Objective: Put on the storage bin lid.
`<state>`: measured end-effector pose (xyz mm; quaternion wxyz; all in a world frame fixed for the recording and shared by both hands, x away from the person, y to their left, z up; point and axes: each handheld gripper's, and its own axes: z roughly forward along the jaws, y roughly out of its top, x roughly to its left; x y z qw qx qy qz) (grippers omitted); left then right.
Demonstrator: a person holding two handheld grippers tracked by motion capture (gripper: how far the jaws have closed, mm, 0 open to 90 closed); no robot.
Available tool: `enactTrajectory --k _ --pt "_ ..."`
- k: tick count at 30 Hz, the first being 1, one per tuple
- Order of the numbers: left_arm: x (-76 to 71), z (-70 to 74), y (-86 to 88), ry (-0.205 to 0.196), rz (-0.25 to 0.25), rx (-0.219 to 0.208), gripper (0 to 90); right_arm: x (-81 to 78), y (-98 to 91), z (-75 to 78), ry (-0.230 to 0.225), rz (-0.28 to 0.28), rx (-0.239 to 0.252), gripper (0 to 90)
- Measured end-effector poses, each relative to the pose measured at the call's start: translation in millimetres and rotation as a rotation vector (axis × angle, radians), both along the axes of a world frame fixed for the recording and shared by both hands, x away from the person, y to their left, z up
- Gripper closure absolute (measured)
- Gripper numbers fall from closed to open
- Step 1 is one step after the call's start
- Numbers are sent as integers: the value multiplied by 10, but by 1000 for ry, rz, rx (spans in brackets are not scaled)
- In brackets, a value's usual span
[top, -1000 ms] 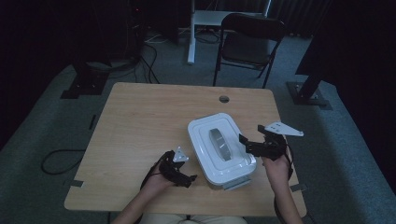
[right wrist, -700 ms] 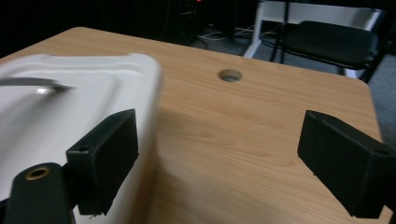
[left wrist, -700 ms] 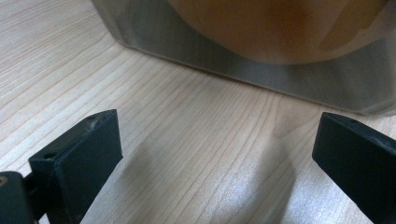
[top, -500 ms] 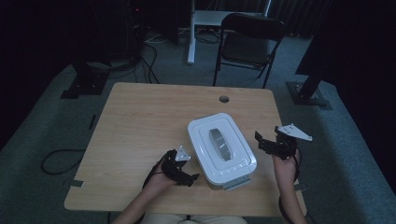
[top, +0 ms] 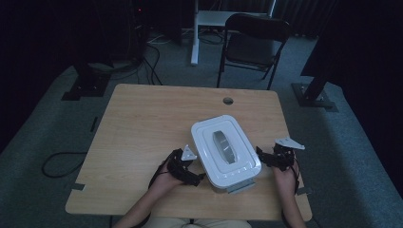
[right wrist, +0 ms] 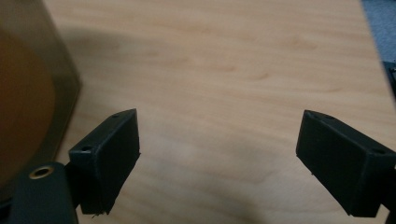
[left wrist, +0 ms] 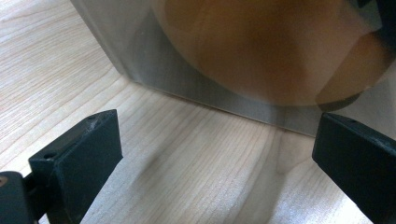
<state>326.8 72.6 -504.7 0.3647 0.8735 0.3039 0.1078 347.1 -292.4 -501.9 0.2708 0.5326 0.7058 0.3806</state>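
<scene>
A white lidded plastic box (top: 225,148) with a grey handle on its lid sits on the wooden table (top: 157,123), near the front edge. Its see-through wall (left wrist: 224,51) shows something orange-brown inside, and that wall (right wrist: 28,93) also appears at the left of the right gripper view. My left gripper (top: 192,171) lies low on the table just left of the box, open, its jaws wide apart and facing the box wall. My right gripper (top: 266,159) sits to the right of the box, open, with bare table between its jaws.
A round cable hole (top: 228,100) is in the table's far edge. A black folding chair (top: 252,42) stands beyond the table. Stand bases (top: 85,85) and cables lie on the grey carpet. A grey clasp (top: 237,187) juts from the box's near end.
My right gripper has moved away from the box, first outward to the right, then down toward the front edge. The left gripper has stayed beside the box.
</scene>
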Motion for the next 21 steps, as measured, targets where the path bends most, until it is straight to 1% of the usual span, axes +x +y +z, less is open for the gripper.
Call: enactTrajectory --k 2,3,5,6,7,8,9,10,11,13,14,15,17,18,19,20,21 --pt "-2 -1 3 0 4 -5 21 -7 18 -25 6 10 1 132" --pt "-5 0 2 0 2 -5 21 -27 55 -66 15 31 5 132" --pt "-10 -1 -1 -2 2 -4 21 -47 97 -95 17 53 0 132" --pt "-12 0 0 -1 1 -6 21 -57 116 -101 23 69 0 132" --pt "-12 0 0 -1 1 -6 21 -57 116 -101 23 69 0 132" --pt "-12 0 0 -1 1 -6 21 -71 136 -104 23 81 3 132" --pt "-19 5 11 -3 -1 -3 21 -102 170 -97 21 108 2 131" --pt "-24 8 17 -2 2 -7 21 -119 190 -93 22 120 4 130" --pt "-30 9 23 -2 3 -4 21 -133 211 -92 22 135 -5 155" --pt "-39 10 37 0 2 -7 21 -168 229 -90 18 133 -6 166" --pt "-41 11 45 0 1 -3 21 -178 230 -92 23 136 -4 166" --pt "-43 12 53 -1 -1 0 21 -192 233 -99 19 136 -1 166" --pt "-43 18 73 0 3 -4 21 -222 247 -113 37 127 5 166" --pt "-42 21 82 -1 3 -4 21 -241 257 -124 32 124 15 166" --pt "-41 25 96 -2 4 -4 21 -254 272 -131 35 128 20 160" --pt "-37 28 111 -2 5 -3 21 -264 294 -131 47 134 12 159" --pt "-36 32 128 -2 8 -1 21 -281 322 -128 46 142 9 159"
